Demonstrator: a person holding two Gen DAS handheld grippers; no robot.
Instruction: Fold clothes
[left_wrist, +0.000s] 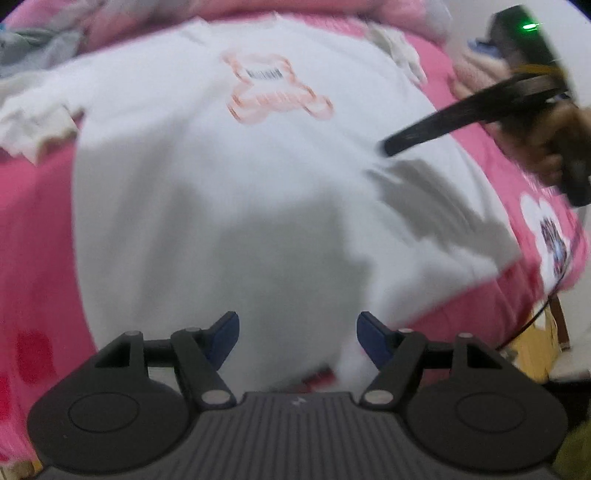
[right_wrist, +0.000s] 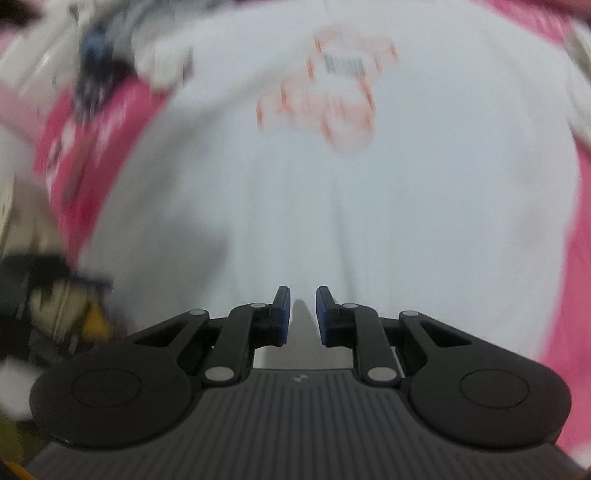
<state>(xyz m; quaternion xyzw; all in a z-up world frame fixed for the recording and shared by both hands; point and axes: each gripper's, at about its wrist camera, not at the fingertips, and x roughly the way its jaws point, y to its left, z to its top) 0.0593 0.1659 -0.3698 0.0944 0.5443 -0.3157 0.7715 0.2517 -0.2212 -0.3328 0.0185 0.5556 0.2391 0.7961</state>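
Observation:
A white T-shirt (left_wrist: 229, 177) with an orange bear print (left_wrist: 275, 86) lies spread flat on a pink bedsheet (left_wrist: 33, 229). My left gripper (left_wrist: 298, 332) is open and hovers over the shirt's near hem with nothing between its blue pads. My right gripper (left_wrist: 386, 147), held by a hand (left_wrist: 546, 147), reaches in from the right above the shirt's right side and casts a shadow on it. In the right wrist view the same T-shirt (right_wrist: 369, 206) fills the frame. There the right gripper (right_wrist: 303, 314) shows only a narrow gap between its pads, with nothing held.
Grey clothes (left_wrist: 37, 40) are piled at the far left of the bed. A white cartoon patch (left_wrist: 546, 229) marks the sheet near the bed's right edge, and a yellowish box (left_wrist: 532, 347) stands below it. Blurred clutter (right_wrist: 55, 314) lies off the bed's left side.

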